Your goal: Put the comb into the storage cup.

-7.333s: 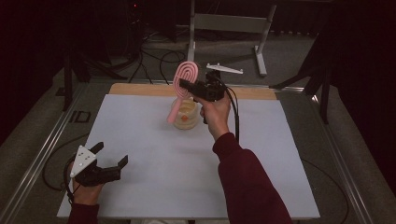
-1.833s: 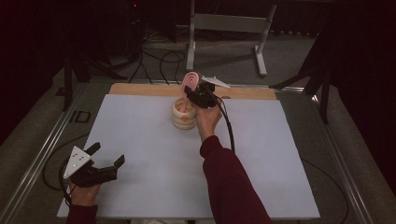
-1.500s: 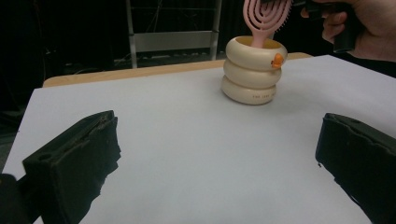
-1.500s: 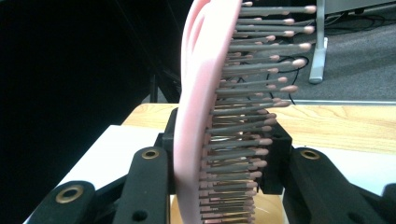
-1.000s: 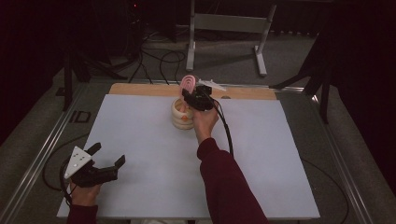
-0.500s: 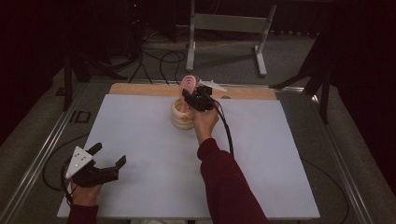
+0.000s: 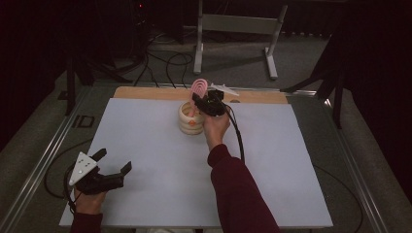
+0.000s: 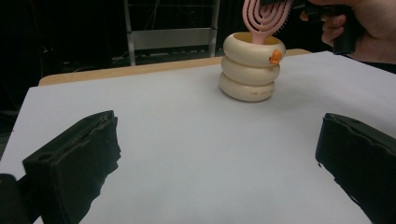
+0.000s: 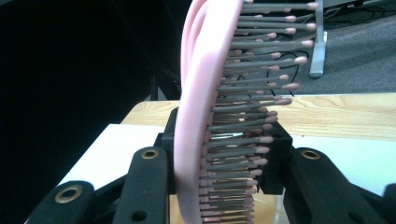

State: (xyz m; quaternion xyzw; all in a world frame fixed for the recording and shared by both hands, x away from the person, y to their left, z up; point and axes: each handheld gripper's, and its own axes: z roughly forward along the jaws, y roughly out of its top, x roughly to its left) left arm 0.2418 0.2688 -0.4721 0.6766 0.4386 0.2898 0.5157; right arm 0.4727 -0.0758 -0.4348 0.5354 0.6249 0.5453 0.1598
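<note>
A pink hairbrush [image 7: 198, 87] stands upright with its lower end inside a cream ringed cup [image 7: 190, 119] at the far middle of the white table top [image 7: 272, 160]. My right gripper [image 7: 201, 104] is shut on the brush just above the cup's rim. In the right gripper view the jaws clamp the brush [image 9: 201, 102] from both sides, bristles facing right, and the right gripper [image 9: 224, 144] sits low on it. My left gripper [image 7: 114, 161] rests at the near left, open, nothing between its jaws. The left gripper view shows the cup [image 8: 250, 70], the brush [image 8: 266, 16] and the left gripper [image 8: 219, 158].
A wooden strip [image 7: 145, 92] runs along the table's far edge. Beyond it stand a grey metal frame [image 7: 233, 24] and cables on the floor [image 7: 160, 58]. A metal rail [image 7: 43, 160] borders the table's left side. The right hand's cable [image 7: 238, 136] trails over the table.
Since the oldest frame my right gripper has brought the tilted brush down and upright into the cup. Over the last second nothing has visibly moved.
</note>
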